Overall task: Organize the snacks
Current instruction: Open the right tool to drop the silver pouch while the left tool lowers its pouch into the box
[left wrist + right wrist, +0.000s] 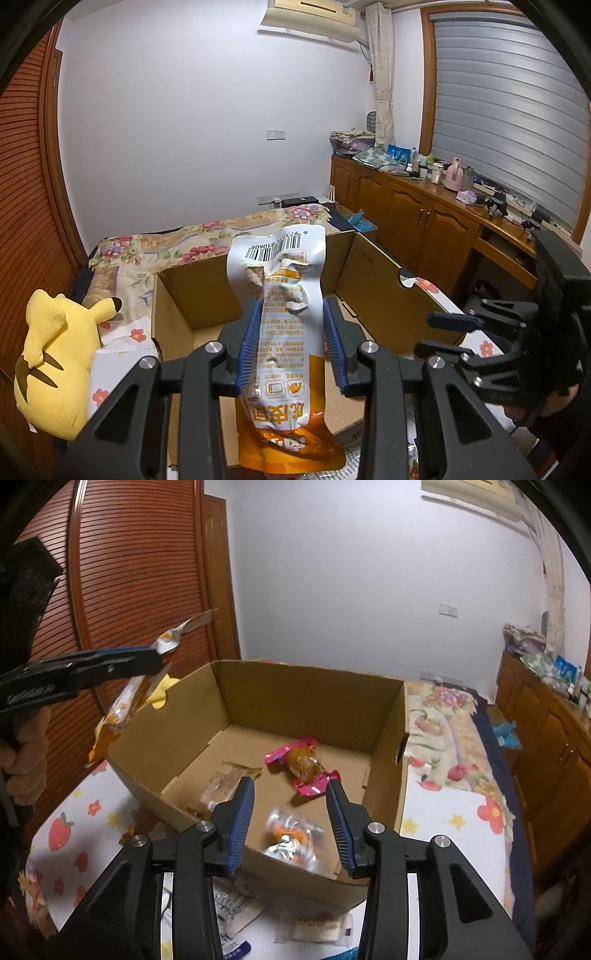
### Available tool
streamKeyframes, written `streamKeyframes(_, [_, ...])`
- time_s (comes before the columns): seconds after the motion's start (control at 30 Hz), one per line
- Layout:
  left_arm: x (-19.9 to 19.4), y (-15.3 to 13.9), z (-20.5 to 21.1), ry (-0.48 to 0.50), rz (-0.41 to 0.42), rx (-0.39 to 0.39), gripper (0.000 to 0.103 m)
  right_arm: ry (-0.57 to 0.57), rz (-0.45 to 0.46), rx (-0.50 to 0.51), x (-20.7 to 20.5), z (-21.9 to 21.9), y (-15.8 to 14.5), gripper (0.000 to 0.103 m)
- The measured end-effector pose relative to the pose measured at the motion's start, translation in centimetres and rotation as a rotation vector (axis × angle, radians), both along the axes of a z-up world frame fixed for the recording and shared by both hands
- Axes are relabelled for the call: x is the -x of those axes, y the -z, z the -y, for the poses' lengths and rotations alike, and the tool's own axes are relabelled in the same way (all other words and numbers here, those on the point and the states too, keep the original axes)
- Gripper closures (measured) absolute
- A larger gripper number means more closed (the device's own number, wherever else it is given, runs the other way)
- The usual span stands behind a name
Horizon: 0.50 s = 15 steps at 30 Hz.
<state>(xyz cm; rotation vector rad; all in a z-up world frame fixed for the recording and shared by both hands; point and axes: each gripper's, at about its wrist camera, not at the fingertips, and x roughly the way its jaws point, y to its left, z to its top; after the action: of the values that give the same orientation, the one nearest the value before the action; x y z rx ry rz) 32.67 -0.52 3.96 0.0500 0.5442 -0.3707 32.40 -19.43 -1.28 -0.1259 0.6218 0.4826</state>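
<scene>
Meanwhile, the left gripper is clamping a light, crinkly, probably slippery orange-and-white snack packet mid-length over the cardboard box, while the right gripper is hanging open above a blurred small wrapped snack in the box.

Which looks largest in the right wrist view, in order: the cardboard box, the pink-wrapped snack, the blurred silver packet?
1. cardboard box, by far the largest.
2 and 3. pink-wrapped snack and blurred silver packet: they look alike in size; the packet is blurred and nearer the camera, so I leave them unranked.
</scene>
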Motion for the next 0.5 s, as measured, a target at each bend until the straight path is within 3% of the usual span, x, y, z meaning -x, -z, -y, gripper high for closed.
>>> streamKeyframes(0.5, [-3.2, 2.2, 1.2, -0.039, -0.045, -0.035, 0.070, -0.004, 0.010, -0.022, 1.8, 0.8, 0.0, 0.061])
